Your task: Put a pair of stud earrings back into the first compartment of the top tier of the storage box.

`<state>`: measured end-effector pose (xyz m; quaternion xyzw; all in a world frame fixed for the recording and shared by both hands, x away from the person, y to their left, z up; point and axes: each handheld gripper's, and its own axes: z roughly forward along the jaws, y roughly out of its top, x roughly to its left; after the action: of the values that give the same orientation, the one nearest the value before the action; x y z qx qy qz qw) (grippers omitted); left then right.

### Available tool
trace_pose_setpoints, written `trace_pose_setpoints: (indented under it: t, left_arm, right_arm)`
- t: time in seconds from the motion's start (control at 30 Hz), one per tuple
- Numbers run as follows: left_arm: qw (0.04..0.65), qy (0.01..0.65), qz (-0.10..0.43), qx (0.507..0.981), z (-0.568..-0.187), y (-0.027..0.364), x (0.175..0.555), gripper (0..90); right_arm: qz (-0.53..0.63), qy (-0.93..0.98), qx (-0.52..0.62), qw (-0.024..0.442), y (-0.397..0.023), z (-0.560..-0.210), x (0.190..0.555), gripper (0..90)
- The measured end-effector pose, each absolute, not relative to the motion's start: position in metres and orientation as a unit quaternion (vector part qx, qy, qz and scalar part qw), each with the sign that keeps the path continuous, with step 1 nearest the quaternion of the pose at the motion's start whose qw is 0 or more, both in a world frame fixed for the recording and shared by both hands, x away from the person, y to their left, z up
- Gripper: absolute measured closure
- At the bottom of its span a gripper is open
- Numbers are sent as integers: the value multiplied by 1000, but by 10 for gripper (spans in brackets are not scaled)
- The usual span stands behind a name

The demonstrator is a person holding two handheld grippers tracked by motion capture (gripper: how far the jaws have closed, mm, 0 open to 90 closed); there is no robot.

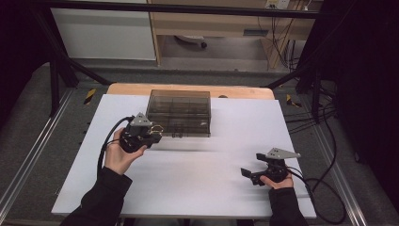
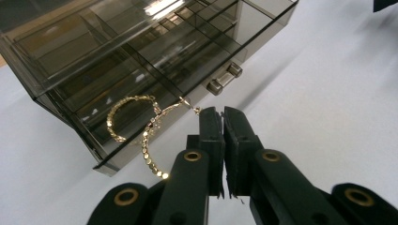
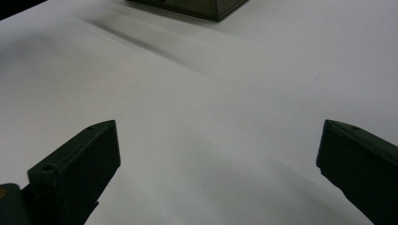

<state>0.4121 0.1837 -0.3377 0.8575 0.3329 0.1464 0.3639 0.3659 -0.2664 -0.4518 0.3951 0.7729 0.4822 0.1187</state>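
One gold hoop earring (image 2: pixel 152 140) hangs clamped in the left hand-held gripper (image 2: pixel 220 112) beside the smoky organizer box (image 2: pixel 141 51), not yet stowed; right hand-held gripper (image 3: pixel 218 154) waits, jaws apart.

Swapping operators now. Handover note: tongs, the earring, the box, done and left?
Left tongs: shut on the gold hoop earring, pinched at its hook, held up beside the smoky compartment box.
Right tongs: open, holding nothing, over the white table.
Done: earring picked up.
Left: probably open the box by its front latch and put the earring in a compartment; lid looks closed.
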Motion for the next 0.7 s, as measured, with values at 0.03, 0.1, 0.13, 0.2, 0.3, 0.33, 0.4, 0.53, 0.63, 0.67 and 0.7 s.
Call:
trace_pose_setpoints:
  t: [0.03,0.1,0.13,0.2,0.3,0.33,0.4,0.53,0.63,0.67,0.7]
  left_arm:
    - [362,334,147,858,-337,184,414,865]
    - [362,335,149,857,-337,183,417,865]
    - [363,336,149,856,-336,183,418,865]
    - [362,338,150,855,-336,183,421,865]
    - [360,341,152,855,-336,183,426,865]
    - [360,343,152,854,-335,183,427,865]
    - [361,345,153,853,-335,182,430,865]
    - [361,347,153,852,-335,181,435,865]
    - [360,352,154,850,-336,180,439,865]
    - [360,354,153,849,-336,180,441,865]
    - [360,355,154,849,-337,180,442,865]
  right_arm:
    - [482,773,395,119,-266,-452,366,5]
    - [482,773,395,119,-266,-452,366,5]
    - [482,773,395,118,-266,-452,366,6]
    - [482,773,396,118,-266,-452,366,5]
    - [482,773,394,119,-266,-452,366,5]
    - [482,773,394,119,-266,-452,366,5]
    - [482,773,395,118,-267,-452,366,5]
    - [482,773,394,119,-266,-452,366,5]
    - [482,773,395,119,-266,-452,366,6]
    - [482,773,395,118,-266,-452,366,5]
    - [482,773,395,118,-266,-452,366,5]
